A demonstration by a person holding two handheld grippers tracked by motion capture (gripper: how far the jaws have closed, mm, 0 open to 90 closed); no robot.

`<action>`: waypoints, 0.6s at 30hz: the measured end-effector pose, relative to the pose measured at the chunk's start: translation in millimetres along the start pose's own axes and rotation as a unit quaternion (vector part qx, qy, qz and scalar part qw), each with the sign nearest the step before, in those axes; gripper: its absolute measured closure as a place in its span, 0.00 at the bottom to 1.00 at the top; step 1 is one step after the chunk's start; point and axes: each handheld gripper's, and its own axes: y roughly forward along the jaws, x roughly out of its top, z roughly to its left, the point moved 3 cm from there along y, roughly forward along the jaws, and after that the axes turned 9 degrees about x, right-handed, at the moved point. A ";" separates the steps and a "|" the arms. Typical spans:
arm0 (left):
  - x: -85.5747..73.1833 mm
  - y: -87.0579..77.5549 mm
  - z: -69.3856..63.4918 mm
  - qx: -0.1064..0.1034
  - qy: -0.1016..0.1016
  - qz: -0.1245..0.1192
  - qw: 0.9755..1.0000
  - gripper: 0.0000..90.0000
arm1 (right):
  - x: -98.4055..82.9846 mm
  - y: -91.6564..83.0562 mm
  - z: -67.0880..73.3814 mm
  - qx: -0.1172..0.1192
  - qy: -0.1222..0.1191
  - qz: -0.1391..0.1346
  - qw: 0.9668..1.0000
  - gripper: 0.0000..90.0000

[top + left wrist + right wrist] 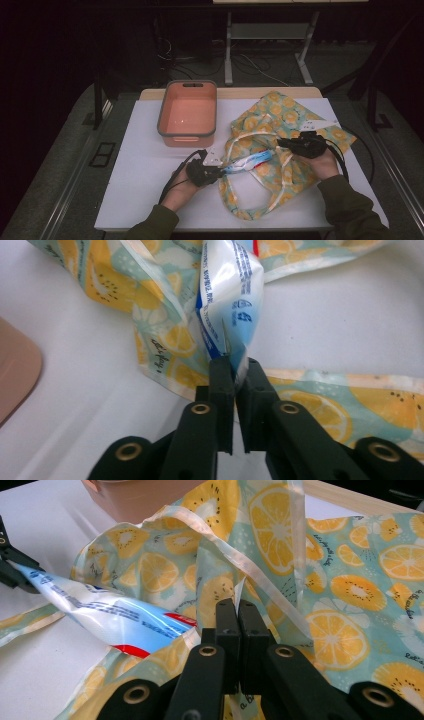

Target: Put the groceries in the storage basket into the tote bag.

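Two grippers work a fruit-print bag (280, 125) lying right of centre on the white table (150, 165), beside a pink tub (187, 112): the left gripper (212, 172) is clenched on the crimped end of a blue-and-white tube (250, 162), half inside the bag's mouth, and the right gripper (300, 142) is clenched on the bag's thin edge. Both items look light; the bag seems limp and slick, best held at hem or strap, the tube soft and best pinched at its flat crimp. Hidden are the tube's far end and any other contents.
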 end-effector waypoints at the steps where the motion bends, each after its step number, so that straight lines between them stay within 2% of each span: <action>1: 1.0 0.6 -0.1 0.000 -0.003 -0.001 1.000 0.97 | 0.1 0.1 0.5 0.000 0.001 0.000 1.000 0.99; 6: 8.5 4.3 -2.5 -0.002 -0.008 0.005 1.000 0.98 | -0.4 0.1 -0.1 0.001 0.001 0.001 1.000 0.99; 11: 21.8 9.2 -3.4 -0.006 -0.013 -0.003 1.000 0.98 | -0.6 0.4 0.5 0.002 0.004 0.000 1.000 0.99; 18: 46.2 28.3 -4.2 -0.008 -0.022 -0.008 1.000 0.98 | 0.2 0.5 1.3 0.007 0.002 -0.003 1.000 0.99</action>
